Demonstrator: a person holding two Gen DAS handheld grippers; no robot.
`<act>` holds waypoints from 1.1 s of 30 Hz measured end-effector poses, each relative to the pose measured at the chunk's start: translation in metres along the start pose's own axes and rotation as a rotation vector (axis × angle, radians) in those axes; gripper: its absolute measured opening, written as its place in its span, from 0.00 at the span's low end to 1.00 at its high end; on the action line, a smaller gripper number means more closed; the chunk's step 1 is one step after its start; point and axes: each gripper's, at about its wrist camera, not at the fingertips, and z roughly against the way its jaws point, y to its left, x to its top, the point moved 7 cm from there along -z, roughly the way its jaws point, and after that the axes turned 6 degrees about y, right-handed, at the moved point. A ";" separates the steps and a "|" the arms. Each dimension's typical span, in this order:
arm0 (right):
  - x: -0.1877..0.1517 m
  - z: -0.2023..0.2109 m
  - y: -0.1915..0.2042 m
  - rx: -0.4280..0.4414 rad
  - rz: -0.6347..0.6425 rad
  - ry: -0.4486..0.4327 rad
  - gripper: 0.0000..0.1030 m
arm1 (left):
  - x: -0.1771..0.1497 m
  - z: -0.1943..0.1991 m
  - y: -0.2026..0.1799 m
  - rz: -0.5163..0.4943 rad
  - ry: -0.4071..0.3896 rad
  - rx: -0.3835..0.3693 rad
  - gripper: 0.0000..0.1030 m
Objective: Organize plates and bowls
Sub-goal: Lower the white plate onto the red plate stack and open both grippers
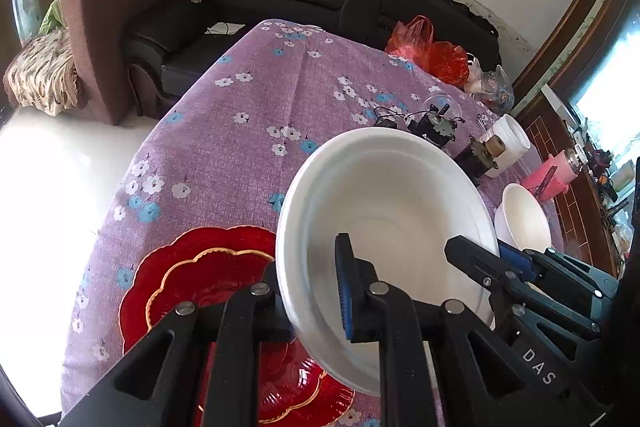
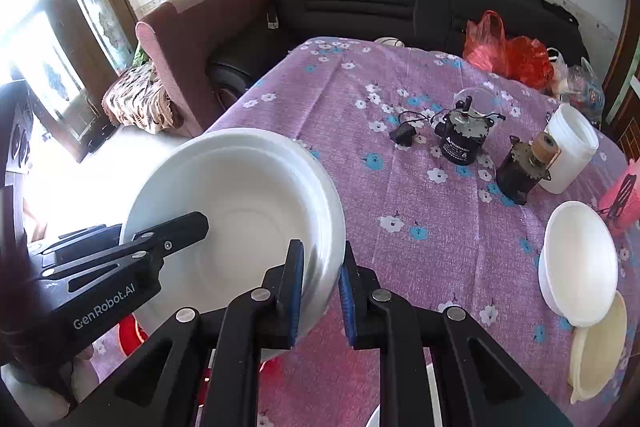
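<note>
Both tools, the left tool (image 1: 312, 287) and the right tool (image 2: 320, 291), are pinching opposite rims of the big white bowl (image 1: 384, 211), probably light and slippery, above the red plates (image 1: 200, 279) near the counter's edge.

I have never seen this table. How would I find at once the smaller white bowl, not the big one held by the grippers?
Start at the purple flowered tablecloth and go to its right side, near the white tub. The smaller white bowl rests there on the cloth, overlapping a cream dish. Unlike the large white bowl, no gripper touches it.
</note>
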 end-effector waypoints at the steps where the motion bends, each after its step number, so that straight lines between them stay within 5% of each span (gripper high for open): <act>1: -0.003 0.005 0.003 -0.001 0.003 -0.006 0.18 | -0.003 0.004 -0.001 -0.004 -0.011 -0.003 0.15; 11: -0.038 0.014 0.021 0.001 0.035 -0.023 0.18 | -0.051 0.018 0.010 -0.018 -0.049 0.033 0.15; 24: -0.059 -0.081 0.072 0.065 0.059 0.111 0.19 | -0.075 -0.027 0.093 0.107 0.007 0.124 0.20; 27: -0.062 -0.093 0.076 0.081 0.043 0.121 0.19 | -0.074 -0.032 0.098 0.103 0.011 0.129 0.29; 31: -0.061 -0.099 0.078 0.086 0.037 0.104 0.19 | -0.073 -0.032 0.103 0.109 -0.003 0.136 0.59; 33: -0.060 -0.098 0.077 0.072 0.034 0.084 0.19 | -0.072 -0.030 0.108 0.135 -0.015 0.122 0.65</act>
